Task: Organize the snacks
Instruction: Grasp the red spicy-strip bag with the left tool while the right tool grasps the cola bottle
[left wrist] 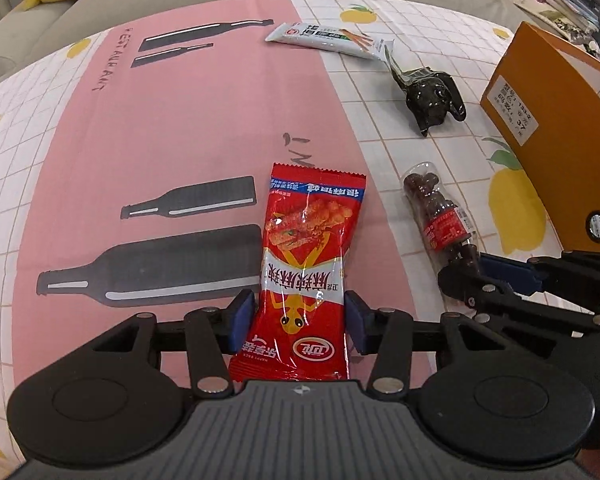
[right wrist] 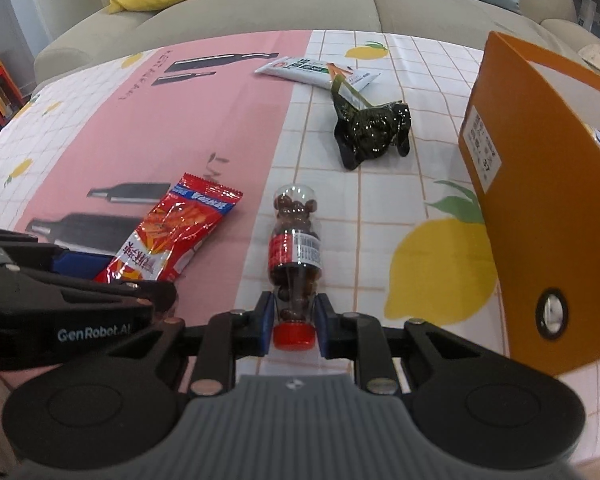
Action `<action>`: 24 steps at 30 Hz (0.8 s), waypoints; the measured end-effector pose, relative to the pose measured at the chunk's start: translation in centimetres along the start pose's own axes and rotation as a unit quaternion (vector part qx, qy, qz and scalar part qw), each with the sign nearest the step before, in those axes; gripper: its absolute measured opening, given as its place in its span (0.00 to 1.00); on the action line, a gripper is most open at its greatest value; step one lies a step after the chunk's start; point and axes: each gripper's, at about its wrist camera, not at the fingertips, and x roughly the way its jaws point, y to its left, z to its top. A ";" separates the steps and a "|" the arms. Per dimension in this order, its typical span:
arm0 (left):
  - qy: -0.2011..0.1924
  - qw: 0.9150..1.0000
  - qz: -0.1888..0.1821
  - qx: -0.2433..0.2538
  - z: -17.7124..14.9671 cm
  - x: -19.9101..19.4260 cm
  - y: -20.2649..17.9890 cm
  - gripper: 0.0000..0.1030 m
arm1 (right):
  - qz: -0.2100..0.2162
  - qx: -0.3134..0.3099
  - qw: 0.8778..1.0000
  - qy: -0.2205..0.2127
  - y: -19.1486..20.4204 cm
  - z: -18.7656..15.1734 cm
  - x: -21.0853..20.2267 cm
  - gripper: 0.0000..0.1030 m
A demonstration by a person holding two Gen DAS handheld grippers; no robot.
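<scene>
- Two grippers at work over a counter (right wrist: 380,208) under a pink-and-lemon cloth, both angled down onto snacks.
- Left gripper (left wrist: 298,316) pinching a red snack packet (left wrist: 306,264) near its lower end, blue pads pressed on both edges; packet lying flat, far end free, likely ready for lifting.
- Right gripper (right wrist: 293,322) clamped on the neck of a small clear bottle (right wrist: 296,248) of brown chocolate balls, just above its red cap; bottle lying on its side, pointing away.
- Orange box (right wrist: 540,200) standing open near the right edge, probably the destination for the snacks.
- White pouch (right wrist: 316,70) and dark glossy packet (right wrist: 374,132) waiting further back, untouched.
- Legible writing: "GenRobot.AI" on the left gripper body; "HAPPY FACE" and Chinese characters on the red packet; white label on the box too small to read reliably.
</scene>
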 end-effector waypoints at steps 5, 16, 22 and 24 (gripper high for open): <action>-0.035 0.999 -0.021 -0.021 0.0 0.0 0.9 0.63 | -0.007 -0.019 0.999 -0.026 0.0 0.2 0.0 0.33; -0.070 0.997 -0.033 -0.027 0.4 0.7 1.6 0.69 | -0.004 -0.031 0.998 -0.061 0.0 0.5 1.5 0.29; -0.076 0.997 -0.032 -0.011 0.5 1.1 0.9 0.79 | -0.030 -0.014 0.998 -0.059 -0.4 0.5 1.5 0.29; -0.078 0.997 -0.017 0.010 0.5 1.3 0.2 0.78 | -0.028 -0.010 0.998 -0.058 -0.8 0.5 1.4 0.29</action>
